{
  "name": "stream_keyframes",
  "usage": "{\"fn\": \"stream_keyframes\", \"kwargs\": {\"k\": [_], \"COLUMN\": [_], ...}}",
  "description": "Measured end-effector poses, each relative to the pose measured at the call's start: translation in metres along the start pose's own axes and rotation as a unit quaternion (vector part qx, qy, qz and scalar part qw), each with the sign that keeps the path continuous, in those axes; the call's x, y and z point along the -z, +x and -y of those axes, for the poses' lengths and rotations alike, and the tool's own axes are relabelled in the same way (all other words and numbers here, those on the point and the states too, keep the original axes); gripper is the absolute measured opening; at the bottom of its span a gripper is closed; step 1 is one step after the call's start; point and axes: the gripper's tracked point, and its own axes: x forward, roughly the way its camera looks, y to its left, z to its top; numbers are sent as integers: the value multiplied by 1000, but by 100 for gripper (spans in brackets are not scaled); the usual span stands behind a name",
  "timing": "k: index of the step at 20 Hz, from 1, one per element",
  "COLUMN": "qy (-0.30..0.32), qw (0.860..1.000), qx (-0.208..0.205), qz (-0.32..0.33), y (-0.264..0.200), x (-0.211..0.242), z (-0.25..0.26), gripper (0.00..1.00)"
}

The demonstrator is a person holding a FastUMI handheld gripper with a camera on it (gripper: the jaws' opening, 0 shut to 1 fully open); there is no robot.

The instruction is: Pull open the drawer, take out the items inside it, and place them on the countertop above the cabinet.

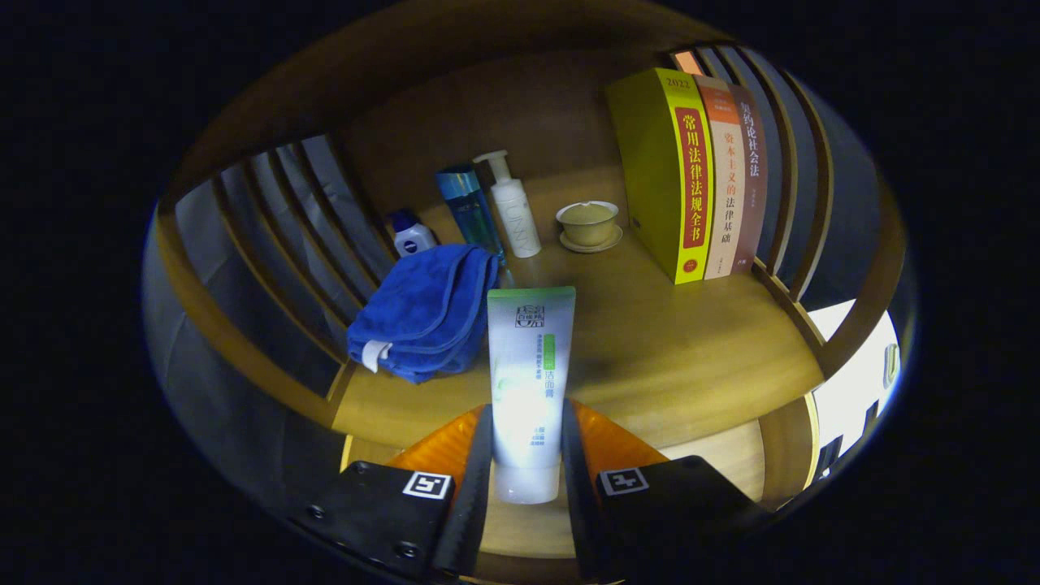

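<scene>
1. Right now, the gripper (526,467) pinches a white and green tube (530,382), with one finger pressed against each side of the tube's lower part.
2. Held between the fingers, the tube stands upright, its cap end down and its flat crimped end up, above the front part of a wooden countertop (674,357).
3. Just left of the tube, a folded blue cloth (422,313) lies on the countertop, touching or nearly touching the tube's upper edge.
4. Beyond the cloth stand three containers: a small white bottle with a blue cap (410,233), a tall blue bottle (469,207), and a white pump bottle (512,207).
5. Right of the pump bottle, a pale lidded cup on a saucer (588,225) sits near the back.
6. Farther right, three books stand upright side by side: a thick yellow book (662,175), then an orange and cream book (721,179), then a brown book (749,175).
7. Wooden slatted rails (284,236) enclose the countertop on the left and right sides.
</scene>
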Motion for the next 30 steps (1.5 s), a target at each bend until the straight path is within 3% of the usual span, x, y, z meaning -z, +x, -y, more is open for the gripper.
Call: {"fn": "stream_keyframes", "kwargs": {"k": [6, 14, 24, 30], "qy": [1, -25, -20, -23], "qw": [1000, 999, 1000, 998], "qx": [11, 23, 6, -10], "qz": [-20, -42, -12, 63], "y": [39, 58, 40, -10], "x": [-3, 0, -7, -16], "z": [13, 14, 9, 1], "gripper": [53, 53, 77, 94]}}
